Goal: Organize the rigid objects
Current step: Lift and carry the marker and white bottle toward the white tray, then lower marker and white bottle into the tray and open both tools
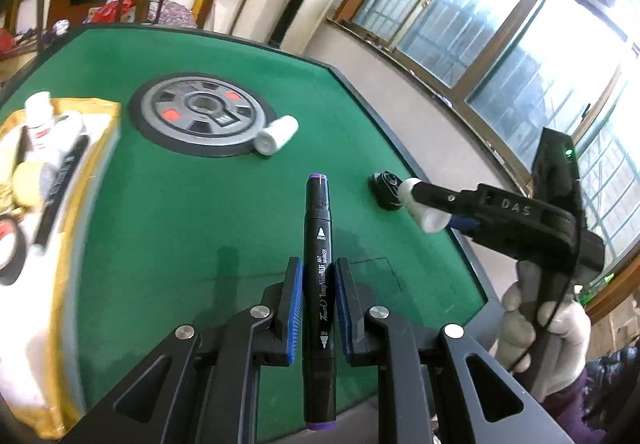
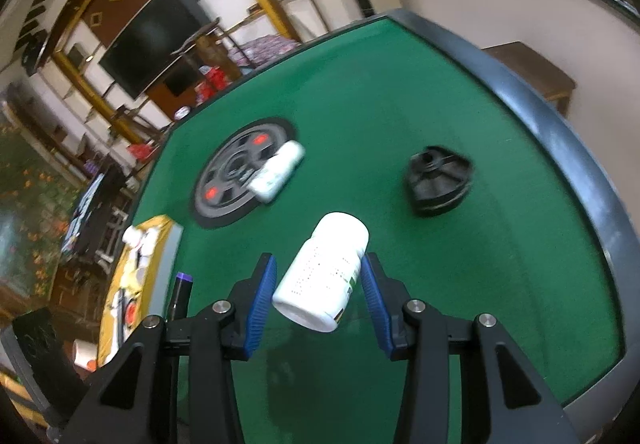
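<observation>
My left gripper [image 1: 317, 278] is shut on a black marker [image 1: 318, 244] with purple ends, held above the green table. My right gripper [image 2: 318, 276] is shut on a white pill bottle [image 2: 322, 272]; it also shows in the left wrist view [image 1: 424, 204] at the right, bottle in its jaws. A second white bottle [image 1: 277, 134] lies on its side beside the round grey centre disc [image 1: 198, 114]. A black round part [image 2: 438, 180] lies on the felt to the right. A yellow-rimmed tray [image 1: 92, 180] at the left holds several items.
The table's dark raised rim [image 2: 580, 172] runs along the right side. The tray also shows in the right wrist view [image 2: 132, 280] at the lower left. Shelves, a television and chairs stand beyond the far edge; windows are to the right.
</observation>
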`<action>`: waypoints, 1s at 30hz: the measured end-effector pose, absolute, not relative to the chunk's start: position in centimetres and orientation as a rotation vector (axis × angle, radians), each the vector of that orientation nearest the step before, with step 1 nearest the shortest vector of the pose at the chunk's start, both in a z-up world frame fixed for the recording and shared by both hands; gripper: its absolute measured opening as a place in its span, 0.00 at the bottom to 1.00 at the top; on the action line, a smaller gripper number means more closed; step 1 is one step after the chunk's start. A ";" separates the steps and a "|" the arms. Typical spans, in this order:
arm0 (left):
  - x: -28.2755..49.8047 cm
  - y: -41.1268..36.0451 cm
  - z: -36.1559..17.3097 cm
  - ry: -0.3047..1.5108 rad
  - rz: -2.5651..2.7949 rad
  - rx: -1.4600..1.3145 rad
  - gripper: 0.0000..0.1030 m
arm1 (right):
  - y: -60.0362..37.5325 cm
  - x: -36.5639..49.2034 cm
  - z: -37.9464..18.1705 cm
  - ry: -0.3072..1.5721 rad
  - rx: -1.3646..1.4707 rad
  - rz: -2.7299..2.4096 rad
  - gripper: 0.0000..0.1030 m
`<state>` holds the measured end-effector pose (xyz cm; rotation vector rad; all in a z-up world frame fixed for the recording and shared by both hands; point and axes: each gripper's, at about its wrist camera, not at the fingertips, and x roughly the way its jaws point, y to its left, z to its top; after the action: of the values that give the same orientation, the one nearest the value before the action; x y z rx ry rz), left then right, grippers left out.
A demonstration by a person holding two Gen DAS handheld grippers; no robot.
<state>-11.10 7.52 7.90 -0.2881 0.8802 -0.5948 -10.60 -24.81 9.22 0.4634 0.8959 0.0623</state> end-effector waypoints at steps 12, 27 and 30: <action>-11.8 21.8 7.4 0.852 -0.323 -0.427 0.15 | -12.0 -9.8 11.2 0.935 0.375 0.353 0.39; -10.2 27.5 2.3 0.935 -0.165 -0.448 0.15 | 2.5 -8.6 9.0 1.057 0.233 0.578 0.37; -9.7 27.3 2.1 0.927 -0.162 -0.435 0.15 | 3.9 -8.6 8.4 1.109 0.218 0.621 0.38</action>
<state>-9.68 27.32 2.11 -0.4345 0.9274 -0.1617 -8.57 3.87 8.41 0.2178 1.1090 0.6214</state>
